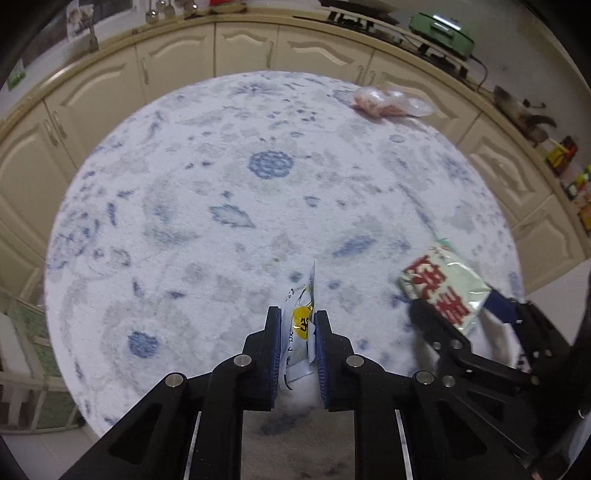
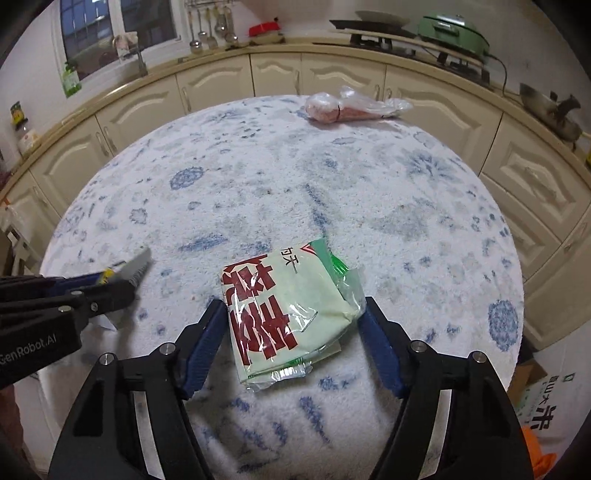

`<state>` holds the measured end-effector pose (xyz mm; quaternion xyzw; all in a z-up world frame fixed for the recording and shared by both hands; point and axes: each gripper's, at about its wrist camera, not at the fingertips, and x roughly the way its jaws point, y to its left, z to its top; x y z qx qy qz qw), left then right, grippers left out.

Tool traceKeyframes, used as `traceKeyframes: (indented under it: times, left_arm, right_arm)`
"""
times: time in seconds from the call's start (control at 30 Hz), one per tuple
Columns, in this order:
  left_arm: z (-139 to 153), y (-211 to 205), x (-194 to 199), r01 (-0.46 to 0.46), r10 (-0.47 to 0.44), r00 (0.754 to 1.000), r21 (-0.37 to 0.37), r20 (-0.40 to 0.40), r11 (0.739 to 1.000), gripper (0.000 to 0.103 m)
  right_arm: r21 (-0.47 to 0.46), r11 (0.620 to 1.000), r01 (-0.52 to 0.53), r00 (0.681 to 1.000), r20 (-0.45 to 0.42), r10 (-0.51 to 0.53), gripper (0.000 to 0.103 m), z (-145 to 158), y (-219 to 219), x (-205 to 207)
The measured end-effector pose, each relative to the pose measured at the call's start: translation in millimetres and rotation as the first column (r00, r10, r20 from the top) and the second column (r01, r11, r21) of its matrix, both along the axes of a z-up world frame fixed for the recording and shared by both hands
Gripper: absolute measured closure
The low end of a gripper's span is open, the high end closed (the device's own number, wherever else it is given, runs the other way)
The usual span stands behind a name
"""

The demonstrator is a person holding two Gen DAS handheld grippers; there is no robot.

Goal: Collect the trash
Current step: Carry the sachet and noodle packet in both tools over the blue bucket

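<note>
My left gripper (image 1: 297, 317) is shut on a small white and yellow sachet (image 1: 300, 325), held upright above the round table (image 1: 221, 177). It also shows in the right wrist view (image 2: 122, 280) with the sachet (image 2: 129, 267) at the left. My right gripper (image 2: 291, 310) has its jaws around a pale green packet with red characters (image 2: 280, 314), touching both its sides. The packet (image 1: 443, 288) and right gripper (image 1: 458, 314) show at the right of the left wrist view. A clear plastic bag with pink contents (image 2: 343, 107) lies at the table's far edge, also in the left wrist view (image 1: 388, 101).
The table has a white and blue patterned cloth (image 2: 295, 177). Cream kitchen cabinets (image 2: 277, 74) curve behind it. A green appliance (image 2: 454, 29) and pans stand on the counter. A cardboard box (image 2: 535, 391) sits on the floor at the right.
</note>
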<state>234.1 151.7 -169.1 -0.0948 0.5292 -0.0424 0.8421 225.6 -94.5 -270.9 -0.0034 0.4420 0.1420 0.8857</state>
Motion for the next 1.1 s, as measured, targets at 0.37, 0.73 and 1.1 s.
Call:
traceKeyframes:
  times: [0.37, 0.73, 1.1]
  left_arm:
    - [18.7, -32.2, 6.8, 0.08, -0.081, 0.996, 0.04, 0.041, 0.996, 0.09]
    - [41.9, -99.5, 17.9, 0.22, -0.229, 0.969, 0.097, 0.095, 0.971, 0.09]
    - [49.9, -201.4, 40.3, 0.423, -0.436, 0.894, 0.125, 0.104, 0.898, 0.09]
  right_arm:
    - [0.044, 0.997, 0.069, 0.997, 0.024, -0.07, 0.03, 15.8, -27.1, -6.8]
    - [0.113, 0.961, 0.251, 0.968, -0.009, -0.252, 0.03, 20.3, -99.7, -6.9]
    - [0.147, 0.854, 0.5, 0.865, -0.042, -0.499, 0.03, 15.9, -199.7, -20.7]
